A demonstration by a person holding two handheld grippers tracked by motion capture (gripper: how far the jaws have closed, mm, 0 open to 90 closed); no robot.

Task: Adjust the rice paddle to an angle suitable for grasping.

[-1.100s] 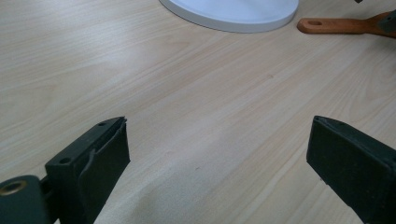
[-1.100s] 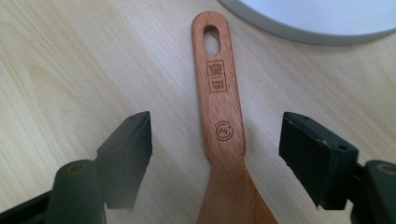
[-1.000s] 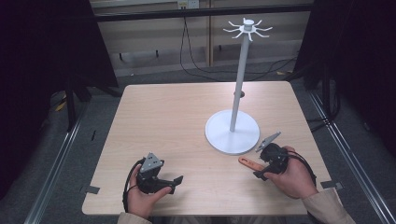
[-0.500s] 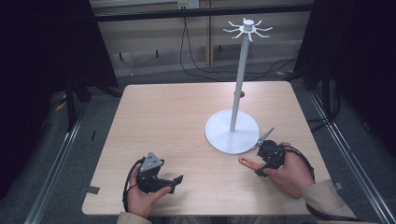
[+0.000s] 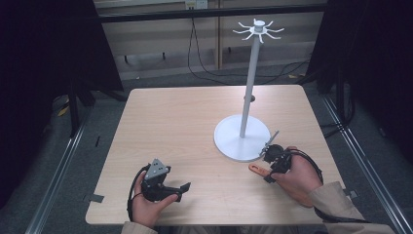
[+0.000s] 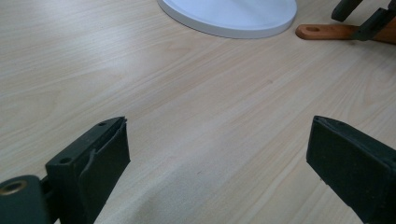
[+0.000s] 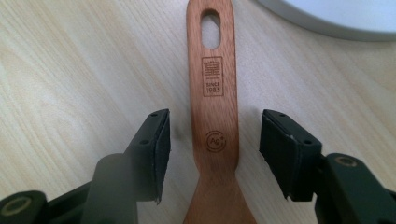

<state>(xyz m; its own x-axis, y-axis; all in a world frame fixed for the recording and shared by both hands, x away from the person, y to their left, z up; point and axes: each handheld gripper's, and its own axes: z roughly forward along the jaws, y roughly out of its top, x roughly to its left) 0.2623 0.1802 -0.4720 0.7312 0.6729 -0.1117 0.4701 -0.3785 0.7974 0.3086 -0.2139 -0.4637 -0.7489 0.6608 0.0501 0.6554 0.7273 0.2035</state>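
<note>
Right gripper (image 7: 212,140): jaws apart, straddling wooden spatula (image 7: 212,107) handle, untouched; stand base (image 7: 336,16) at 1 o'clock. Left gripper (image 6: 219,154): jaws apart over bare table (image 6: 140,70).

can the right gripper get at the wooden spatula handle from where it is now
Probably yes. The right gripper is open, its fingers straddling the wooden spatula handle with a gap on each side. The handle lies flat on the table with nothing between; the white stand base sits off beside it.
</note>
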